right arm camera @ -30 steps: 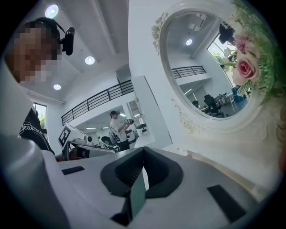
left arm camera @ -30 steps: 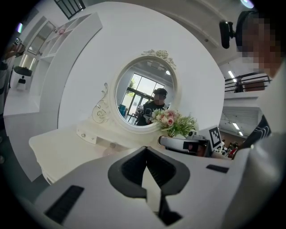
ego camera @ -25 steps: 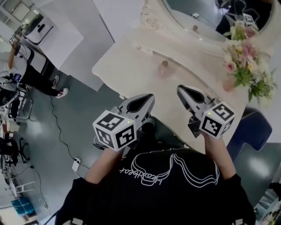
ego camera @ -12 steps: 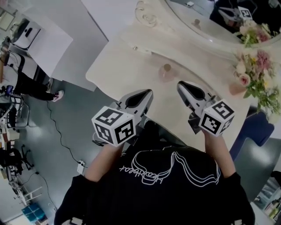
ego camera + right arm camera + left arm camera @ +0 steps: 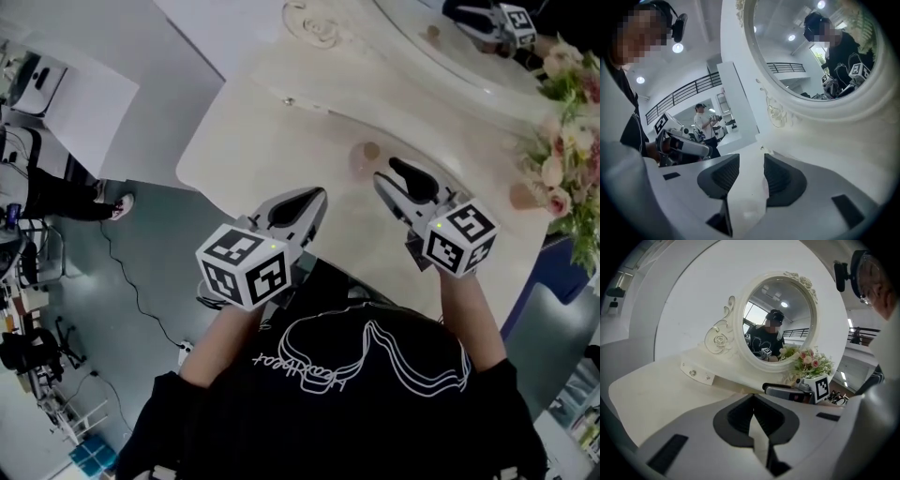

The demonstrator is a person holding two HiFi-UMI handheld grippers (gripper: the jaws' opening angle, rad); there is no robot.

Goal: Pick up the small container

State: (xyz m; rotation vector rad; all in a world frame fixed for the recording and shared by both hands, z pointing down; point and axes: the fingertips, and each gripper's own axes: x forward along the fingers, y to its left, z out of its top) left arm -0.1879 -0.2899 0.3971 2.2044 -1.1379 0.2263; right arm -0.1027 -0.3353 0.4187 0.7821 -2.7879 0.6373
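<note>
The small container (image 5: 364, 156), a pale pink jar with a round lid, stands on the cream vanity table (image 5: 262, 141). My right gripper (image 5: 392, 172) hovers just right of it and slightly nearer to me, not touching it. Its jaws are opening, and in the right gripper view (image 5: 752, 161) only bare tabletop shows in the gap between the dark pads (image 5: 780, 180). My left gripper (image 5: 316, 198) hangs over the table's near edge, left of the jar and nearer to me. In the left gripper view (image 5: 753, 400) its jaws meet at the tips, holding nothing.
A round mirror in an ornate white frame (image 5: 450, 66) rises at the table's back. A bouquet (image 5: 570, 89) in a pink vase (image 5: 523, 195) stands at the right end, with a blue chair (image 5: 553, 277) beyond. Grey floor and a cable (image 5: 131, 281) lie to the left.
The right gripper has moved forward and now sits closer to the pink jar. The left gripper stays about where it was. The head view has shifted a little.
</note>
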